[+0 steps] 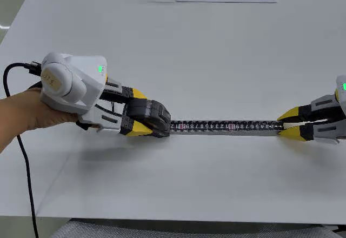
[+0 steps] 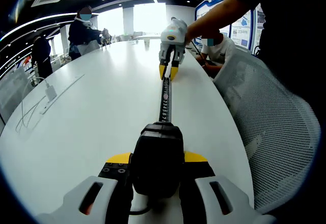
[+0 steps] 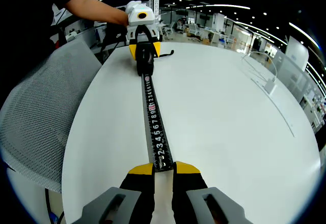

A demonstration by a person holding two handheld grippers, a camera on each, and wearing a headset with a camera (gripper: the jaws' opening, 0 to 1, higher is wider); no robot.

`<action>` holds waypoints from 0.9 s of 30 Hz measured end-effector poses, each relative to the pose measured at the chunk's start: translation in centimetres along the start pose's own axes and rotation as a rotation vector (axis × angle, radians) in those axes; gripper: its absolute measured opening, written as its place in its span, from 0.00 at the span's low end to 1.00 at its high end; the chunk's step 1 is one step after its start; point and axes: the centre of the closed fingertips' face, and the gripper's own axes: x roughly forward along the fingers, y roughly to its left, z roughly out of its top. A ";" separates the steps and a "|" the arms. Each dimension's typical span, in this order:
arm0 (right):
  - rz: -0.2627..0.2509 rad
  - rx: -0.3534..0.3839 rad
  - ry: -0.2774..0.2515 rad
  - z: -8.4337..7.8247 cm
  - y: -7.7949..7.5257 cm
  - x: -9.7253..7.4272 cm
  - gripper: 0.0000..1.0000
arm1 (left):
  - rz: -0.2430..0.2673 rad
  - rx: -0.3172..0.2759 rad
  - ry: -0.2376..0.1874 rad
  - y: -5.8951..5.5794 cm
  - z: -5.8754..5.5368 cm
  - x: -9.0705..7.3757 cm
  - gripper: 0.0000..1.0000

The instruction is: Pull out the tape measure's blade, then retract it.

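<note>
Left gripper [image 1: 141, 113]: jaws pinching the tape measure case [image 1: 154, 118] from both sides, holding it low on the counter [image 1: 216, 59].
Right gripper [image 1: 291, 123]: jaws pressed together on the free end of the blade [image 1: 227, 126], gripping only the tip.
Blade: lying stretched and flat between the two pairs of jaws, numbers facing up, running straight out ahead of each pair.
Step (judged): pulling out looking done or nearly so; retracting not yet begun.
Risk, tip: slipping out of the right jaws, given the narrow hold; spring then snapping the blade back toward the left jaws.
Risk, case: twisting or sliding between the left jaws if the pull is drifting off the blade's line.
Risk, blade: kinking if the right jaws are rising or swinging sideways while feeding it back.
Risk, retracting: opening the right jaws early, losing a guided return.
</note>
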 end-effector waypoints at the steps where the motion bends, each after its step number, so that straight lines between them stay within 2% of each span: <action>1: 0.000 0.002 0.001 -0.1 0.0 -0.1 0.08 | 0.000 0.000 0.000 0.0 0.0 0.0 0.30; 27: -0.010 0.018 0.017 -0.5 -0.2 -0.4 0.09 | 0.004 0.001 0.001 0.0 0.0 0.0 0.30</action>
